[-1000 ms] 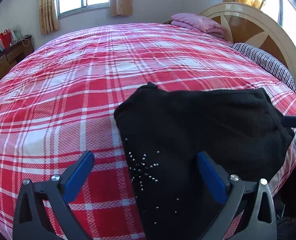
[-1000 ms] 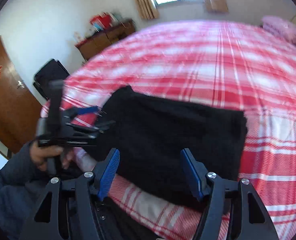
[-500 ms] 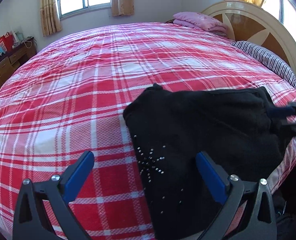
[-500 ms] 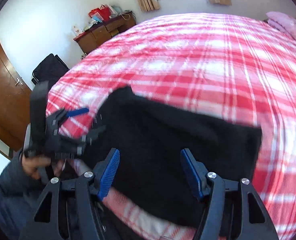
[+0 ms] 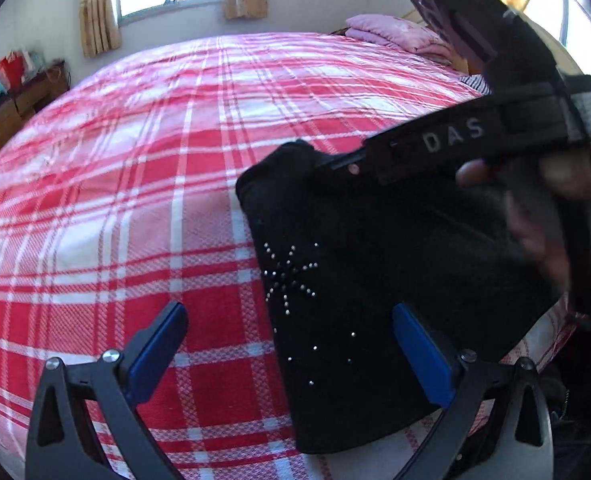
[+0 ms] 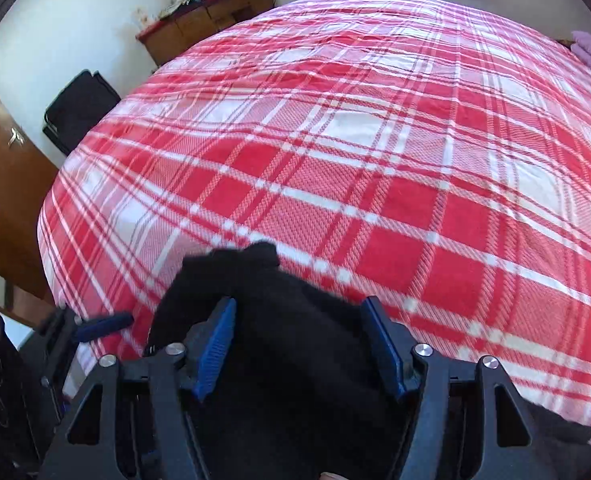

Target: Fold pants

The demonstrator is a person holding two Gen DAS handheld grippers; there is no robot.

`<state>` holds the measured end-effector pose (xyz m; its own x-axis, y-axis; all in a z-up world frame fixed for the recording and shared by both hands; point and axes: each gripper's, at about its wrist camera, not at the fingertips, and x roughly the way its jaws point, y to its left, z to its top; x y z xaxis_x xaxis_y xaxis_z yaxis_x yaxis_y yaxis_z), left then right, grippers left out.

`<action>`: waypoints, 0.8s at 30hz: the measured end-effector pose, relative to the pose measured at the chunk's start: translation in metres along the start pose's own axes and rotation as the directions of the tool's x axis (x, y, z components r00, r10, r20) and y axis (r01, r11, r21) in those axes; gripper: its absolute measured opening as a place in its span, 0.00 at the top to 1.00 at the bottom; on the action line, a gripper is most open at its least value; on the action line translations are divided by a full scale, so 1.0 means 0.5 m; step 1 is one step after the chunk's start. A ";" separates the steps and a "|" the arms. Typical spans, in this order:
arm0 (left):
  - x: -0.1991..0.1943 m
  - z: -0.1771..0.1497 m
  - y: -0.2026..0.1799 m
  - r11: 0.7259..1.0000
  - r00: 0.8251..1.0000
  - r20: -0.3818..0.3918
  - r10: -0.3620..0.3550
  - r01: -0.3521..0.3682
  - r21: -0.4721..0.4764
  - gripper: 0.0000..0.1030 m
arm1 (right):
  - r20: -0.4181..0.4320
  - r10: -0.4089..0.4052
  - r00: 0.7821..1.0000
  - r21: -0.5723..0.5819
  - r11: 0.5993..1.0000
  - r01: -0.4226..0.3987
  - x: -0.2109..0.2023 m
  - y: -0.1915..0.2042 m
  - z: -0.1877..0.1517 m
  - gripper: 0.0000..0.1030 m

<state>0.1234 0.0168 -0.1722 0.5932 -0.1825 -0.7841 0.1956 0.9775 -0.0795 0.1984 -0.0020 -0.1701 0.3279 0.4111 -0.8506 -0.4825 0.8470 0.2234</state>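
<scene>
The black pants, with a star of small studs, lie folded at the near edge of the red plaid bed. My left gripper is open and empty; its right finger is over the pants' near edge. My right gripper is open, jaws apart over the pants, close above the fabric near their far corner. In the left wrist view the right gripper's black body crosses above the pants, its tips at the far corner; whether they touch the cloth is unclear. The left gripper's blue fingertip shows at the right wrist view's lower left.
Pink folded bedding and a wooden headboard lie at the bed's far right. A wooden dresser with clutter stands by the wall, a black bag and a brown door at the left. The plaid bed spreads beyond the pants.
My right gripper has swept from the pants' right edge across them to their far left corner. My left gripper has stayed nearly in place, open.
</scene>
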 end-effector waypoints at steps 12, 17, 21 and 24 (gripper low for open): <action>-0.017 -0.027 0.030 0.996 1.000 -0.023 -0.006 0.004 -0.084 0.00 | -0.033 -0.102 0.994 -0.139 0.986 0.097 0.044 0.069 0.026 0.27; -0.024 -0.025 0.028 0.998 1.000 -0.005 0.004 -0.004 -0.065 0.00 | 0.078 -0.029 0.997 -0.037 0.999 0.031 -0.033 0.024 0.019 0.26; -0.040 -0.006 0.017 0.998 0.997 0.043 0.058 -0.057 -0.033 0.00 | 0.170 0.045 0.984 0.029 0.998 -0.051 -0.152 -0.037 -0.049 0.25; -0.042 0.000 0.019 0.997 0.995 0.063 0.081 -0.079 -0.027 0.00 | 0.187 0.020 0.982 0.091 0.995 -0.038 -0.206 -0.096 -0.117 0.25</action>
<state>0.1126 0.0298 -0.1563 0.6553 -0.1095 -0.7474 0.1268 0.9913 -0.0341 0.1404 -0.1049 -0.1209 0.4647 0.4838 -0.7416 -0.4189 0.8580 0.2973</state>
